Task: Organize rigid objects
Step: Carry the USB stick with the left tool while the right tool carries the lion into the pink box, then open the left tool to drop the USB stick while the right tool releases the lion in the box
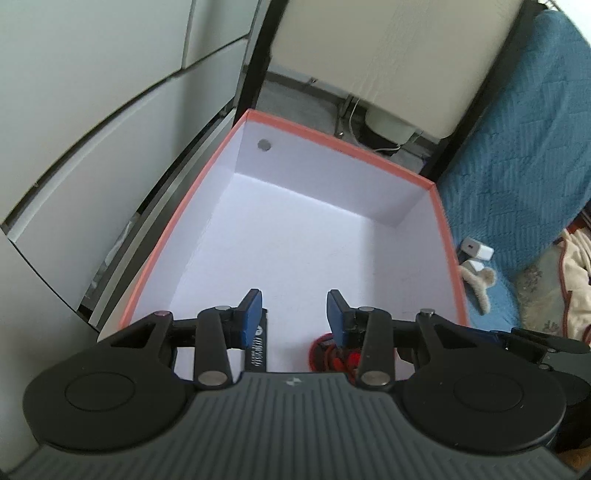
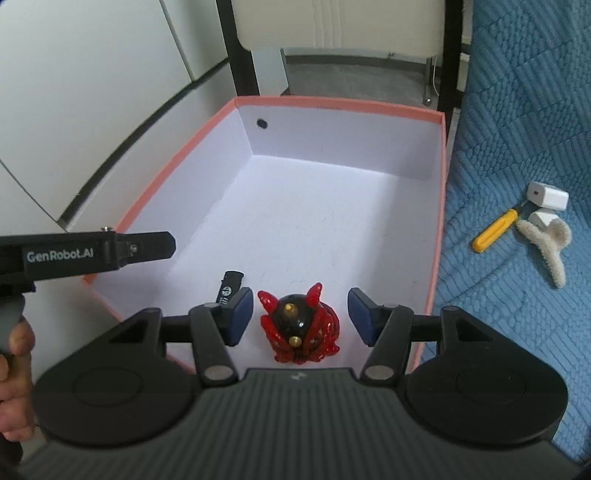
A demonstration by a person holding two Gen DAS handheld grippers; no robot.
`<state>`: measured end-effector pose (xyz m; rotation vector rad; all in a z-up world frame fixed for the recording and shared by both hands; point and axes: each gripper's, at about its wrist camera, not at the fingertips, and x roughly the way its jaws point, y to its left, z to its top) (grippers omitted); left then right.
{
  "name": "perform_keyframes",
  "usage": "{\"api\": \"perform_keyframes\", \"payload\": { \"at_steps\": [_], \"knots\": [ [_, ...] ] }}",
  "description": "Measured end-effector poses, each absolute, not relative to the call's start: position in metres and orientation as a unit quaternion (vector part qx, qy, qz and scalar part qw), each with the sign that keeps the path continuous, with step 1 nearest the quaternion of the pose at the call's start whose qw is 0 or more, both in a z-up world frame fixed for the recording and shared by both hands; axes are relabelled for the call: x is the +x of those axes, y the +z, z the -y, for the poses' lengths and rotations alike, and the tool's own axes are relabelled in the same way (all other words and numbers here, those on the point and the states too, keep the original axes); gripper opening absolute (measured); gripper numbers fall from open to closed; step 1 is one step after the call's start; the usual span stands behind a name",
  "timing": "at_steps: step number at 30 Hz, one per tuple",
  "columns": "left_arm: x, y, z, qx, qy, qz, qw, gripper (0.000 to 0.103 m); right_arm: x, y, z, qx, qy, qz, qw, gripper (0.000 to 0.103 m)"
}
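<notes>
An orange-rimmed box [image 2: 439, 206] with a white inside lies open on the blue bedspread; it also shows in the left wrist view [image 1: 448, 236]. A red and black figurine [image 2: 299, 325] sits on the box floor near the front, partly visible in the left wrist view [image 1: 325, 350]. A small black stick-shaped object [image 2: 229, 286] lies left of it, also seen in the left wrist view [image 1: 256, 350]. My right gripper [image 2: 301, 317] is open, its pads either side of the figurine, not touching. My left gripper [image 1: 295, 314] is open and empty above the box's front.
On the bedspread [image 2: 517, 110] right of the box lie a yellow-handled tool [image 2: 495, 229], two white chargers [image 2: 546, 195], and a beige fuzzy hair clip [image 2: 550, 243]. White cabinet panels [image 1: 92, 110] stand left. A chair [image 2: 340, 22] stands behind the box.
</notes>
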<state>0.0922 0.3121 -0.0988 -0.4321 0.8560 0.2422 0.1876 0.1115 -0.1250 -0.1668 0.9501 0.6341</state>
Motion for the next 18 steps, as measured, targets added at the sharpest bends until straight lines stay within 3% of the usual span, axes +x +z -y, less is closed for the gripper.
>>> {"api": "perform_keyframes", "payload": {
  "at_steps": [18],
  "knots": [
    [0.044, -0.036, -0.206, -0.185, 0.088, -0.360, 0.910, 0.044, 0.139, -0.069, -0.023, -0.067, 0.296, -0.392, 0.869, 0.060]
  ]
}}
